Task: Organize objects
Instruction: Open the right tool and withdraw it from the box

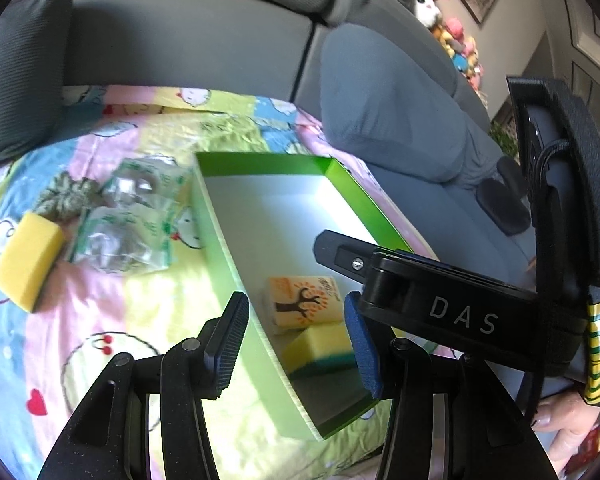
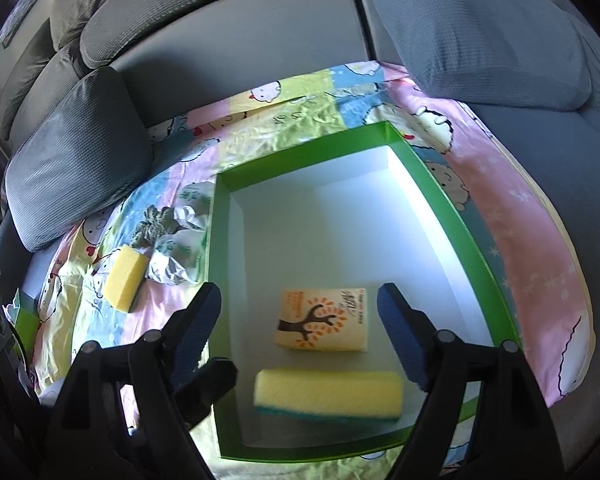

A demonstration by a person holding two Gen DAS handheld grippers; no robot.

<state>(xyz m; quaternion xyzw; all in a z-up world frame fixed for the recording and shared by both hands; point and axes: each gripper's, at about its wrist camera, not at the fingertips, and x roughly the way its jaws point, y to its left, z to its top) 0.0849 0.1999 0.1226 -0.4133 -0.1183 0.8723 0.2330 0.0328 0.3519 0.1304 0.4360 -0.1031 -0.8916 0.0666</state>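
Hovering spread and empty, right hand-held gripper (image 2: 300, 332) over the green box (image 2: 452, 200) at frame centre holding tissue pack (image 2: 323, 320) and sponge (image 2: 328, 394), left hand-held gripper (image 1: 296, 340) likewise spread, second sponge (image 2: 125, 278) waiting at left on the bedsheet (image 2: 540, 280), probably next.

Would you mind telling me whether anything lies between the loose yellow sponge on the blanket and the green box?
Yes. Two crinkly plastic packets lie between the sponge and the box's left wall, so a straight slide would hit them. The box's open top is unobstructed, so lifting over looks feasible.
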